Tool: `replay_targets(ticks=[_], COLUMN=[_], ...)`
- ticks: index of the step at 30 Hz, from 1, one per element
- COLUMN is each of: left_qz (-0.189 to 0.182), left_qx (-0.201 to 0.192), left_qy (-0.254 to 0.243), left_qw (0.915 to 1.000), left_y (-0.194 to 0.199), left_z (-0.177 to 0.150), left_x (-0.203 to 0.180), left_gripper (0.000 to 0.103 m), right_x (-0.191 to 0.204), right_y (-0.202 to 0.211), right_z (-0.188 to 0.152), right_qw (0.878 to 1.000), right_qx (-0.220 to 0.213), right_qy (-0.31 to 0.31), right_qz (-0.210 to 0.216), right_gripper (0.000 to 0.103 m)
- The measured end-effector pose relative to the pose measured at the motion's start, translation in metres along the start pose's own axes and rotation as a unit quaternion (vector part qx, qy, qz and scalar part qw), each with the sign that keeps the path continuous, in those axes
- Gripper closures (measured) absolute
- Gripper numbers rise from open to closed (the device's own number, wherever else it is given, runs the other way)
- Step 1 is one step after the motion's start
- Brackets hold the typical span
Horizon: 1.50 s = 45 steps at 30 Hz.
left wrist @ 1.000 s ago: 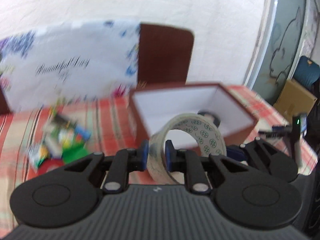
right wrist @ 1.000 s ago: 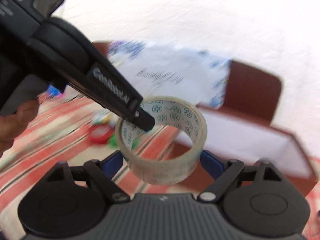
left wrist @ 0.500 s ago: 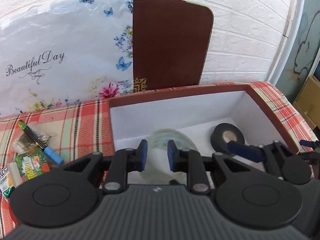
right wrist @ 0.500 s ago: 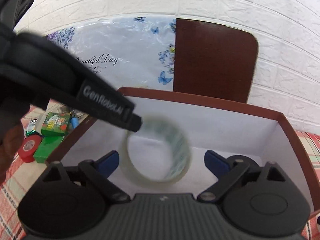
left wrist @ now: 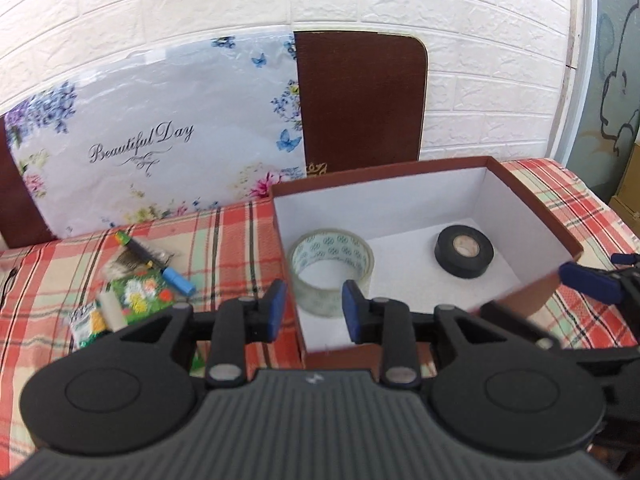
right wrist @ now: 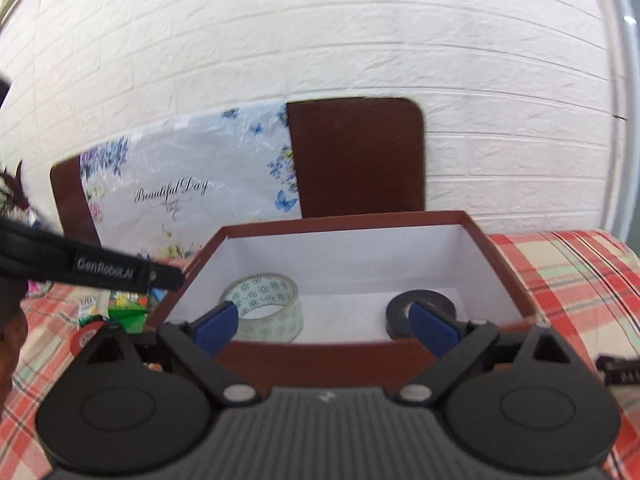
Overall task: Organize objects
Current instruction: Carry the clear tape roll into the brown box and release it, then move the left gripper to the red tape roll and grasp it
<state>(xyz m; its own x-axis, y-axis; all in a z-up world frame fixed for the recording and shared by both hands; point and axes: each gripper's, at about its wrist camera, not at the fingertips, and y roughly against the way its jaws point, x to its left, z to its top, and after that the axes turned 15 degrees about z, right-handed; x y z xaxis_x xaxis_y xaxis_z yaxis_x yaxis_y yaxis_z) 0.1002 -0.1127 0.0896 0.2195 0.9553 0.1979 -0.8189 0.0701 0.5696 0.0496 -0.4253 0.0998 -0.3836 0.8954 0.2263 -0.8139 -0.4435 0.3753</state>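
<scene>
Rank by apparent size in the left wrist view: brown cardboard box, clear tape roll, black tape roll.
1. Brown cardboard box, largest.
2. Clear tape roll.
3. Black tape roll, looks slightly smaller, but it sits farther away, so unsure.

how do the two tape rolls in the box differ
The clear tape roll is see-through with a green printed pattern; the black tape roll is opaque and plain. The clear roll has a wide open centre, the black one a small core. The clear one lies on the box's left side, the black on its right. Both lie flat, untouched.

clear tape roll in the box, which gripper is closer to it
Left. The left gripper is open just in front of the clear tape roll; the right gripper is open outside the box's near wall.
</scene>
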Motion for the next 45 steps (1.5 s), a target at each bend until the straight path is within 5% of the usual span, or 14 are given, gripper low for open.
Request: replay_targets(ticks=[8, 18, 32, 45], left_qz=[0.010, 0.025, 0.042, 0.074], left_qx=[0.014, 0.024, 0.048, 0.082], left_qy=[0.006, -0.002, 0.014, 0.065], left_qw=[0.9998, 0.9994, 0.9979, 0.9918], left_y=[0.023, 0.030, 0.010, -0.033], left_z=[-0.037, -0.058, -0.078, -0.106], left_x=[0.004, 0.012, 0.040, 0.116], left_gripper=[0.052, 0.048, 0.047, 0.047], right_x=[0.002, -0.005, 0.021, 0.085], right_y=[0.041, 0.048, 0.028, -0.024], right_z=[-0.020, -0.018, -0.028, -0.050], right_qw=[0.998, 0.994, 0.997, 0.993], right_qx=[-0.010, -0.003, 0.036, 0.101], right_qy=[-0.059, -0.106, -0.069, 0.012], right_qz=[-0.006, -0.001, 0.008, 0.066], right_gripper=[0.009, 0.009, 0.013, 0.032])
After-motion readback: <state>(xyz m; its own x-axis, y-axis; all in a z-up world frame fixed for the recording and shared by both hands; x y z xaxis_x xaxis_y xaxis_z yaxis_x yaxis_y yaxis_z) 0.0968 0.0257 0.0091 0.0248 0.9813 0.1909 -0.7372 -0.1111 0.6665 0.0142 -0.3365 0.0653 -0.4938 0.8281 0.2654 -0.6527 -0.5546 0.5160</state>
